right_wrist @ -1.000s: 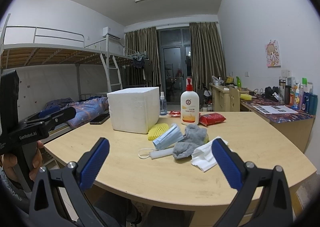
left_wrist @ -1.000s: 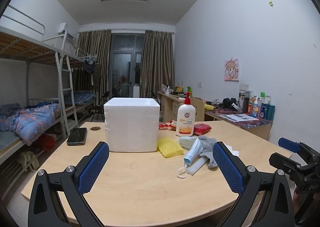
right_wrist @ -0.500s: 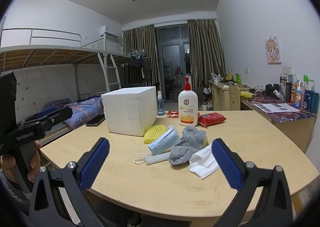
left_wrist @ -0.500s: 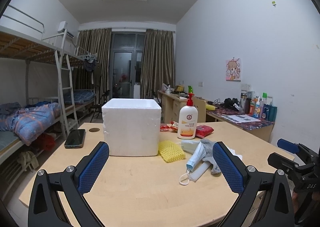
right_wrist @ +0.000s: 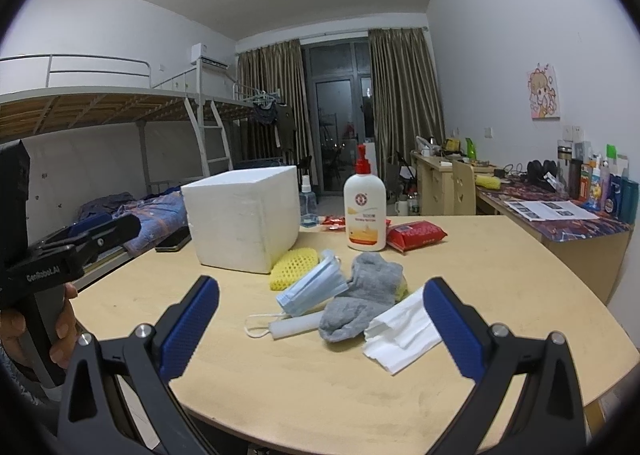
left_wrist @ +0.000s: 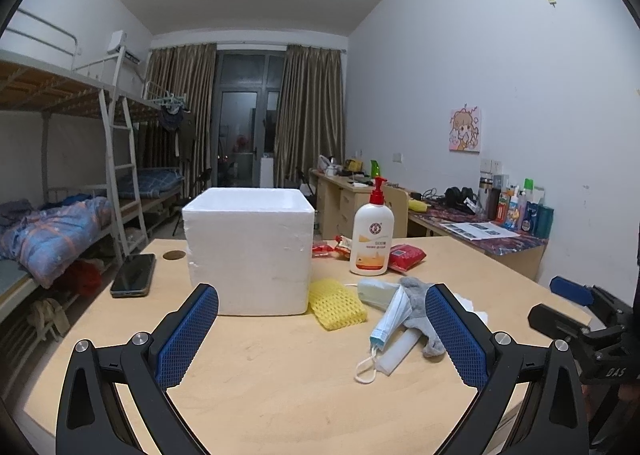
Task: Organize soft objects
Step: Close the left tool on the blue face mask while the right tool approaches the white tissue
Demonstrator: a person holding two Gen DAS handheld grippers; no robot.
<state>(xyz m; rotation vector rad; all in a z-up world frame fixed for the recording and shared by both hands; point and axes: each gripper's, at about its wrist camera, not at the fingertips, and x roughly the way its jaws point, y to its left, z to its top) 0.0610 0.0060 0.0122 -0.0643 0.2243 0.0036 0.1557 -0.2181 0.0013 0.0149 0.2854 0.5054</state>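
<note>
A white foam box [left_wrist: 248, 251] [right_wrist: 244, 219] stands on the round wooden table [left_wrist: 280, 383]. Right of it lies a pile of soft things: yellow foam net [left_wrist: 338, 303] [right_wrist: 294, 262], blue face mask [left_wrist: 390, 319] [right_wrist: 312, 289], grey sock [left_wrist: 418, 303] [right_wrist: 364, 301], white tissue [right_wrist: 404, 329] and a white foam strip [right_wrist: 296, 326]. My left gripper [left_wrist: 322, 339] is open above the table's near edge, short of the box and pile. My right gripper [right_wrist: 320, 331] is open, its fingers framing the pile from the near side without touching it.
A lotion pump bottle [left_wrist: 371, 233] and a red packet [left_wrist: 404, 253] stand behind the pile. A phone [left_wrist: 133, 274] lies left of the box. A small spray bottle [right_wrist: 309, 205] sits behind the box. Bunk beds run along the left, desks along the right wall.
Both grippers have moved a little forward and lower toward the table; the pile looks nearer in the right wrist view. Both stay open and nothing on the table has moved.
</note>
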